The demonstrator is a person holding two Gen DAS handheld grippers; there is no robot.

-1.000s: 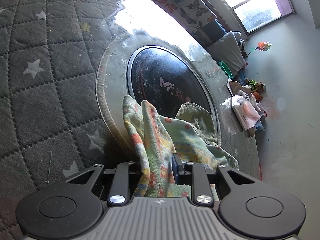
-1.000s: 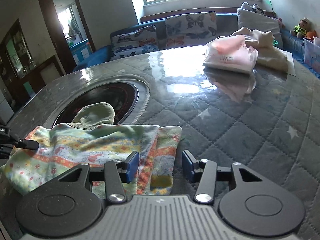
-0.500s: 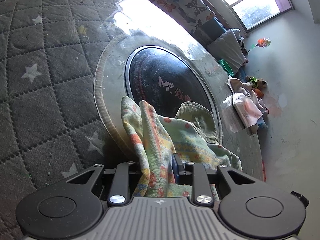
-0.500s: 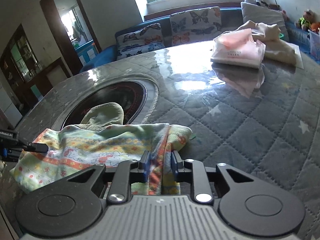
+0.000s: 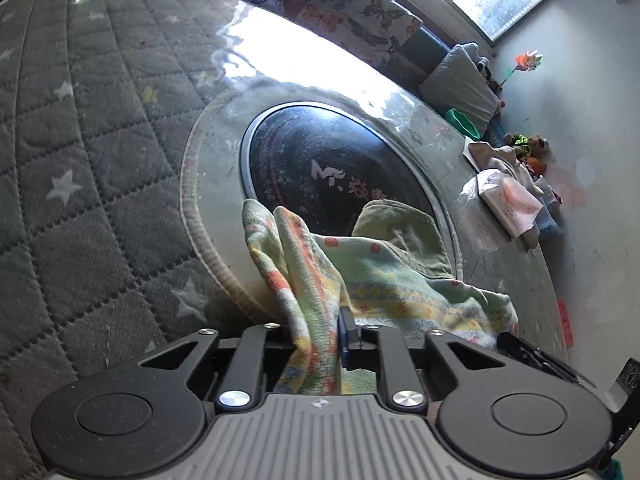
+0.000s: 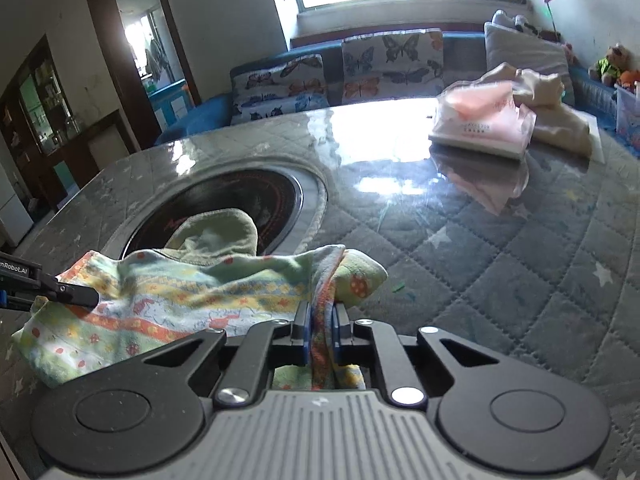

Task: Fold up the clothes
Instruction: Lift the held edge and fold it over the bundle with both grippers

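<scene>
While both of us hold opposite ends of the patterned garment [image 6: 192, 300], we start with what is nearest: the right hand-held gripper [image 6: 320, 326] is clenched on a bunched edge of the cloth, and the left hand-held gripper [image 5: 320, 332] is likewise clamped on a gathered fold at the other end. Between them the garment lies low over the table [image 6: 500, 272], its quilted star-printed cover under a glossy sheet, with a plain green part of the cloth [image 6: 218, 232] draped onto the dark round hob [image 5: 332, 168] set into the tabletop.

We judge the step in hand to be lifting and carrying one side over the other. To do it well we should raise both ends together and level, keep the cloth lightly taut so the edge stays straight, and clear the hob rim before laying it down, since the green part could drag or catch there. We should match edge to edge, then let go only once the fold lies flat.

Farther off, a pink packet [image 6: 480, 120] and a beige cloth [image 6: 556, 108] sit well apart from our work, with butterfly cushions [image 6: 392, 64] beyond.
</scene>
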